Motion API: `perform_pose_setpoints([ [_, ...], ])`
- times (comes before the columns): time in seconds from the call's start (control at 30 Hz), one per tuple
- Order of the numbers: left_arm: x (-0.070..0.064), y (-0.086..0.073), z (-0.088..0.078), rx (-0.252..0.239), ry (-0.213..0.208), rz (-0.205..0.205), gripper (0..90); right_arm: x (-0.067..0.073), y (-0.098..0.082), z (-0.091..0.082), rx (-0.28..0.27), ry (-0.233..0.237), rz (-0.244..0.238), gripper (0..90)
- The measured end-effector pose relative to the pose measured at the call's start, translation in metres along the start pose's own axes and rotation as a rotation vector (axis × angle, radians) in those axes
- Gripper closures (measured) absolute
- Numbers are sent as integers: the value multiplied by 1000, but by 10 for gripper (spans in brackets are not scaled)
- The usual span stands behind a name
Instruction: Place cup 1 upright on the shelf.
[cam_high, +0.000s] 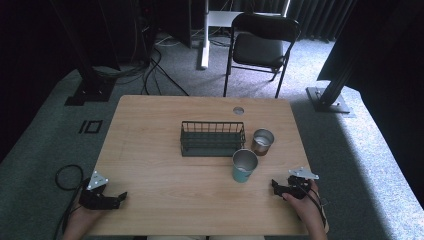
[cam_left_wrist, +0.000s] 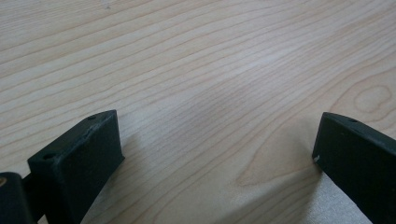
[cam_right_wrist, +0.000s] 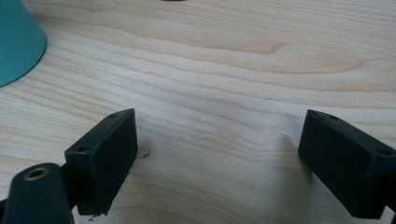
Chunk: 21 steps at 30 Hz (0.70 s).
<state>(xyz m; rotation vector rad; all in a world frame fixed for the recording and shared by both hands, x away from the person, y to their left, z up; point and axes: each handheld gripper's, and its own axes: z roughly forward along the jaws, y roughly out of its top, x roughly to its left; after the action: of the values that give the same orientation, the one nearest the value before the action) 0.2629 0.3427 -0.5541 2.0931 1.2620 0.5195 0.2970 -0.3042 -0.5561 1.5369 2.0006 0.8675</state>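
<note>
A teal metal cup (cam_high: 244, 165) stands upright on the wooden table (cam_high: 150, 150), right of centre. Behind it and slightly right is a brown metal cup (cam_high: 262, 142), also upright. A dark wire basket (cam_high: 212, 138) sits in the middle of the table, left of the brown cup. My left gripper (cam_high: 120, 197) rests open at the front left corner, with bare wood between its jaws (cam_left_wrist: 215, 135). My right gripper (cam_high: 276, 186) is open near the front right, close to the teal cup (cam_right_wrist: 18, 42), which lies to the upper left in the right gripper view. Nothing is held.
A round grommet hole (cam_high: 238, 110) sits near the table's far edge. Beyond the table stands a black folding chair (cam_high: 260, 47). Black frame posts and cables lie on the grey carpet at left (cam_high: 90, 90) and right (cam_high: 327, 97).
</note>
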Motion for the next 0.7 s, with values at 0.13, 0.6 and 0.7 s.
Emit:
perform_pose_setpoints([
  [0.13, 0, 0, 0, -1, 1, -2, 23, 0, 0, 0, 0, 0, 0, 114],
  [0.6, 0, -1, -1, -1, -1, 1, 26, 0, 0, 0, 0, 0, 0, 114],
  [0.7, -1, -1, -2, 1, 6, -4, 27, 0, 0, 0, 0, 0, 0, 114],
])
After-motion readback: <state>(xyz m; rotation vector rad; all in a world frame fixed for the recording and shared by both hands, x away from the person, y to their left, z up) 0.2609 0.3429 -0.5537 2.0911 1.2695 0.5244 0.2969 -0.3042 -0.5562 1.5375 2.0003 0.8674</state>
